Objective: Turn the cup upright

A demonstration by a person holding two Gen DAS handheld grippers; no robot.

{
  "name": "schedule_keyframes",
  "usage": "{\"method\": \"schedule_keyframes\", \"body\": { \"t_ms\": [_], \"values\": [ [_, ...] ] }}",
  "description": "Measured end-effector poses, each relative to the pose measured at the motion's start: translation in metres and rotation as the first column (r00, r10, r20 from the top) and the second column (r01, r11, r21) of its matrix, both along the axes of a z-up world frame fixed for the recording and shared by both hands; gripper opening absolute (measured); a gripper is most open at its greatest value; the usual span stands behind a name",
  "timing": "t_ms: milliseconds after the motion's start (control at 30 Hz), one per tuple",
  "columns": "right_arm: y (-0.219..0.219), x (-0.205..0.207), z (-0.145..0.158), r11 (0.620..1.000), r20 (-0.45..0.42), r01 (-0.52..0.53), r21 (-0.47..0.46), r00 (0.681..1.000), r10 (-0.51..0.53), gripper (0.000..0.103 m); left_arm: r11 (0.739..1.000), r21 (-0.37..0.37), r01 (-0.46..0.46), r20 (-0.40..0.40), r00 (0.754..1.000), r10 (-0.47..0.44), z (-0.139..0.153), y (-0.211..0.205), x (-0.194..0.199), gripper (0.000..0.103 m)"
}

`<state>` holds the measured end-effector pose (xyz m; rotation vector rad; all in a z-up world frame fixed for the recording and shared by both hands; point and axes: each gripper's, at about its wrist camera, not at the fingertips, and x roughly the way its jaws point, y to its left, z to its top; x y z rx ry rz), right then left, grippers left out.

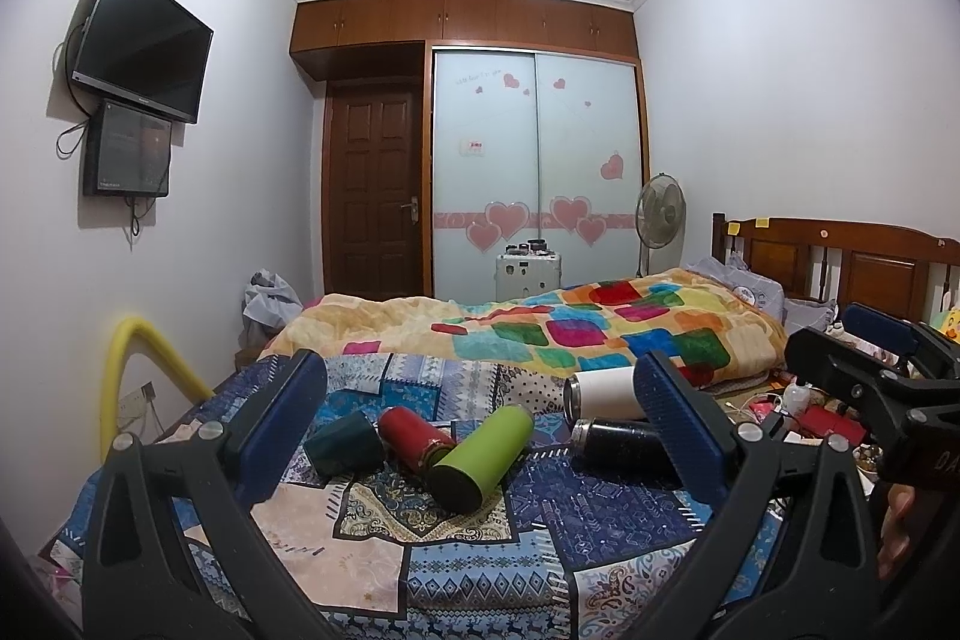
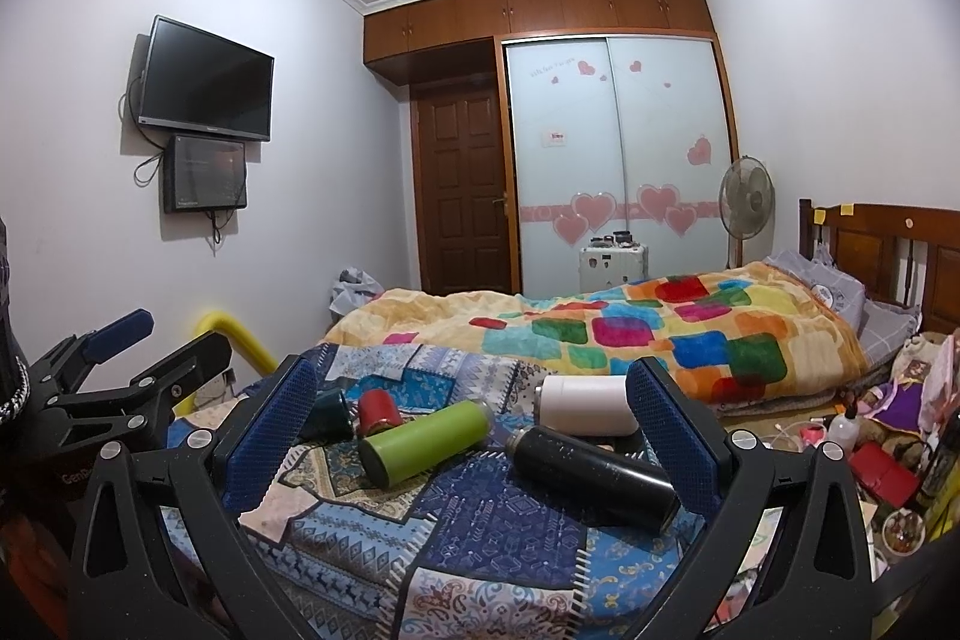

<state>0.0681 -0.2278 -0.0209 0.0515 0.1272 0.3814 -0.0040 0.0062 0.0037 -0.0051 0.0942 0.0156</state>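
Note:
Several cups lie on their sides on a patterned blue cloth [image 1: 456, 562] [image 2: 480, 538]: a dark teal cup [image 1: 343, 443] [image 2: 329, 415], a red one [image 1: 417, 441] [image 2: 380, 409], a green one [image 1: 483, 457] [image 2: 423, 441], a white one [image 1: 600, 391] [image 2: 591, 403] and a black one [image 1: 624, 445] [image 2: 591, 478]. My left gripper [image 1: 480, 436] is open and empty, held above and short of the cups. My right gripper [image 2: 471, 430] is open and empty, with the green and black cups between its fingers in view. The right gripper also shows in the left wrist view [image 1: 864, 352], and the left in the right wrist view [image 2: 144, 346].
A colourful blanket [image 1: 570, 328] covers the bed behind the cloth. Clutter, with a small bottle [image 2: 843, 427] and a red box [image 2: 879, 469], lies at the right. A yellow padded rail [image 1: 141, 358] stands at the left. A fan [image 1: 660, 214] and wardrobe [image 1: 534, 160] stand at the far end.

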Motion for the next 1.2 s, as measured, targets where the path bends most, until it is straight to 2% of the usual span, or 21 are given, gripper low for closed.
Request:
{"method": "schedule_keyframes", "body": {
  "t_ms": [233,400,633,767,967,1100,1200],
  "values": [
    [0.0,0.011,-0.007,1.0,-0.017,0.011,-0.019,1.0,-0.012,0.103,1.0,0.0,0.001,-0.014,1.0,-0.001,-0.006,-0.003,0.009,0.103],
    [-0.008,0.032,-0.019,0.999,-0.069,0.01,-0.053,0.998,-0.014,0.103,1.0,0.003,0.0,-0.042,0.999,0.0,-0.015,-0.004,0.026,0.103],
    [-0.023,0.091,-0.048,0.975,-0.191,0.035,-0.218,0.979,-0.077,0.103,1.0,0.003,0.012,-0.115,0.993,-0.012,-0.037,-0.005,0.058,0.103],
    [-0.034,0.133,-0.069,0.957,-0.316,-0.019,-0.289,0.946,-0.077,0.103,1.0,0.014,0.017,-0.154,0.988,-0.014,-0.05,-0.007,0.076,0.103],
    [-0.034,0.179,-0.089,0.909,-0.45,-0.129,-0.397,0.89,-0.071,0.103,1.0,0.012,0.024,-0.204,0.979,-0.021,-0.069,-0.007,0.103,0.103],
    [-0.031,0.202,-0.101,0.88,-0.521,-0.201,-0.43,0.852,-0.06,0.103,1.0,0.005,0.03,-0.231,0.972,-0.028,-0.08,-0.008,0.118,0.103],
    [-0.029,0.217,-0.112,0.86,-0.594,-0.28,-0.426,0.804,-0.033,0.102,0.999,0.008,0.032,-0.25,0.968,-0.028,-0.087,-0.011,0.128,0.103]
  ]
}}
